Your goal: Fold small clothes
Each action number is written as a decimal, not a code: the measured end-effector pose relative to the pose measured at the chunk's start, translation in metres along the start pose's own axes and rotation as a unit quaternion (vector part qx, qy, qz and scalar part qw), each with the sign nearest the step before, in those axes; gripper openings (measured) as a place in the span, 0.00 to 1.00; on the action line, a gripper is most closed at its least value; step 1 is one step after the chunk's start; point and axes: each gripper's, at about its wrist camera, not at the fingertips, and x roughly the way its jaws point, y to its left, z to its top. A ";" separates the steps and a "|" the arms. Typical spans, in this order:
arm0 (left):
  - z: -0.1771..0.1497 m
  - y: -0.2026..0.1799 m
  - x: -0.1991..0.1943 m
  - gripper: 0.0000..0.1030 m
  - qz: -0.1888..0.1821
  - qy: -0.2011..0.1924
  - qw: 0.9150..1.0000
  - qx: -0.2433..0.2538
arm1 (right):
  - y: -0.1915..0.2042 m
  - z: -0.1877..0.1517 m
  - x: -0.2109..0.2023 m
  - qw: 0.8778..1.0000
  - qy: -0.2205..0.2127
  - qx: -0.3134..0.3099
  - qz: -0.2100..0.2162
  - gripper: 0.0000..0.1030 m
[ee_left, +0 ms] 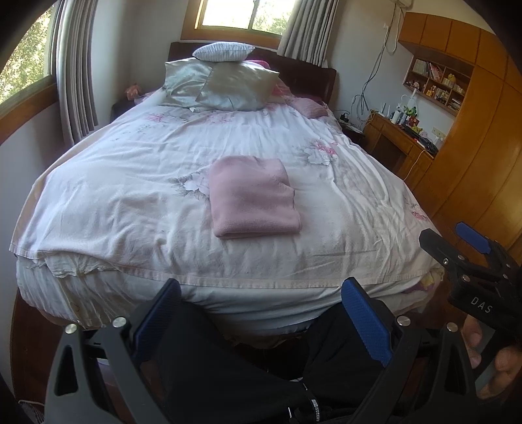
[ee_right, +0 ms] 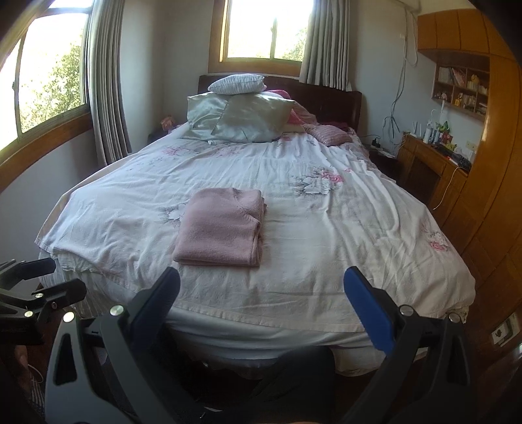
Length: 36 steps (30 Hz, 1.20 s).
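A pink knitted garment (ee_left: pixel 253 195) (ee_right: pixel 222 228) lies folded into a neat rectangle on the white floral bedsheet (ee_left: pixel 130 202) (ee_right: pixel 326 254), a little in from the foot of the bed. My left gripper (ee_left: pixel 261 293) is open, held off the foot edge of the bed with nothing between its blue-padded fingers. My right gripper (ee_right: pixel 261 287) is open too, also back from the garment and holding nothing; it shows at the right edge of the left wrist view (ee_left: pixel 456 241), in a person's hand. Neither gripper touches the garment.
Several pillows (ee_left: pixel 225 81) (ee_right: pixel 241 114) are stacked at the headboard. A wooden desk (ee_left: pixel 398 140) (ee_right: pixel 434 166) and wardrobe (ee_left: pixel 483 156) stand right of the bed, curtained windows (ee_right: pixel 267 29) behind and left. Dark trousers (ee_left: pixel 248 368) of the person fill the space below the left gripper.
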 end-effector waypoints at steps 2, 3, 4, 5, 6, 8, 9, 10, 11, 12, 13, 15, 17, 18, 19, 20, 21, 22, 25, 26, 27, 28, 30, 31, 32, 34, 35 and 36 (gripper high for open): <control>0.000 -0.001 0.001 0.96 -0.001 0.002 1.000 -0.001 | -0.002 0.000 0.001 1.000 0.000 0.003 0.002 0.97; 0.000 -0.001 0.001 0.96 0.000 0.001 1.000 -0.001 | -0.003 0.000 0.002 1.000 -0.001 0.001 0.000 0.97; 0.001 -0.001 0.001 0.96 -0.001 0.001 1.000 -0.001 | -0.003 0.000 0.002 1.000 0.000 0.000 0.000 0.97; 0.001 0.000 0.001 0.96 -0.001 0.001 1.000 -0.002 | -0.004 0.000 0.003 1.000 0.000 0.002 0.002 0.97; 0.001 0.000 0.002 0.96 0.000 0.001 1.000 -0.003 | -0.004 0.001 0.003 1.000 0.000 0.003 0.003 0.97; 0.002 0.000 0.002 0.96 0.002 0.000 1.000 -0.005 | -0.003 0.000 0.003 1.000 0.001 0.002 0.002 0.97; 0.002 0.000 0.003 0.96 0.004 0.000 1.000 -0.006 | -0.005 0.001 0.004 1.000 0.002 0.003 0.003 0.97; 0.003 0.001 0.003 0.96 0.006 0.000 1.000 -0.008 | -0.006 0.001 0.005 1.000 0.002 0.003 0.004 0.97; 0.003 0.001 0.003 0.96 0.008 0.000 1.000 -0.009 | -0.006 0.002 0.006 1.000 0.002 0.004 0.006 0.97; 0.004 0.002 0.002 0.96 0.010 0.000 1.000 -0.011 | -0.006 0.003 0.007 1.000 0.003 0.003 0.008 0.97; 0.004 0.002 0.002 0.96 0.012 -0.001 1.000 -0.012 | -0.005 0.003 0.008 1.000 0.004 0.002 0.009 0.97; 0.004 0.003 0.001 0.96 0.015 -0.002 1.000 -0.015 | -0.004 0.005 0.011 1.000 0.007 -0.001 0.014 0.97; 0.004 0.004 0.000 0.96 0.018 -0.003 1.000 -0.016 | -0.001 0.006 0.013 1.000 0.008 -0.005 0.016 0.97; 0.005 0.005 -0.001 0.96 0.019 -0.004 1.000 -0.016 | 0.000 0.007 0.013 1.000 0.008 -0.006 0.017 0.97; 0.005 0.006 -0.001 0.96 0.020 -0.004 1.000 -0.017 | 0.000 0.008 0.012 1.000 0.007 -0.007 0.017 0.97; 0.006 0.007 -0.001 0.96 0.021 -0.005 1.000 -0.018 | 0.001 0.008 0.012 1.000 0.006 -0.007 0.017 0.97; 0.005 0.007 -0.001 0.96 0.022 -0.006 1.000 -0.018 | 0.002 0.008 0.012 1.000 0.006 -0.007 0.018 0.97; 0.005 0.008 -0.001 0.96 0.022 -0.006 1.000 -0.019 | 0.002 0.008 0.012 1.000 0.005 -0.007 0.018 0.97; 0.005 0.009 -0.001 0.96 0.024 -0.006 1.000 -0.019 | 0.003 0.007 0.013 1.000 0.008 -0.006 0.020 0.97; 0.005 0.009 0.000 0.96 0.024 -0.005 1.000 -0.018 | 0.004 0.006 0.014 1.000 0.008 -0.007 0.020 0.97; 0.005 0.008 0.000 0.96 0.025 -0.005 1.000 -0.018 | 0.003 0.005 0.015 1.000 0.009 -0.007 0.020 0.97; 0.005 0.008 0.001 0.96 0.025 -0.004 1.000 -0.018 | 0.004 0.005 0.015 1.000 0.010 -0.007 0.021 0.97; 0.006 0.008 0.002 0.96 0.026 -0.002 1.000 -0.018 | 0.004 0.005 0.016 1.000 0.010 -0.006 0.021 0.97; 0.006 0.008 0.003 0.96 0.026 -0.002 0.999 -0.018 | 0.004 0.005 0.015 1.000 0.009 -0.006 0.021 0.97; 0.006 0.008 0.004 0.96 0.027 -0.001 0.999 -0.018 | 0.004 0.005 0.016 1.000 0.010 -0.006 0.021 0.97; 0.006 0.008 0.005 0.96 0.028 0.000 0.999 -0.017 | 0.005 0.004 0.016 1.000 0.011 -0.007 0.022 0.97; 0.005 0.008 0.004 0.96 0.027 0.000 0.999 -0.017 | 0.005 0.004 0.017 1.000 0.010 -0.007 0.022 0.97; 0.005 0.007 0.005 0.96 0.028 0.001 0.999 -0.016 | 0.005 0.004 0.017 1.000 0.010 -0.007 0.023 0.97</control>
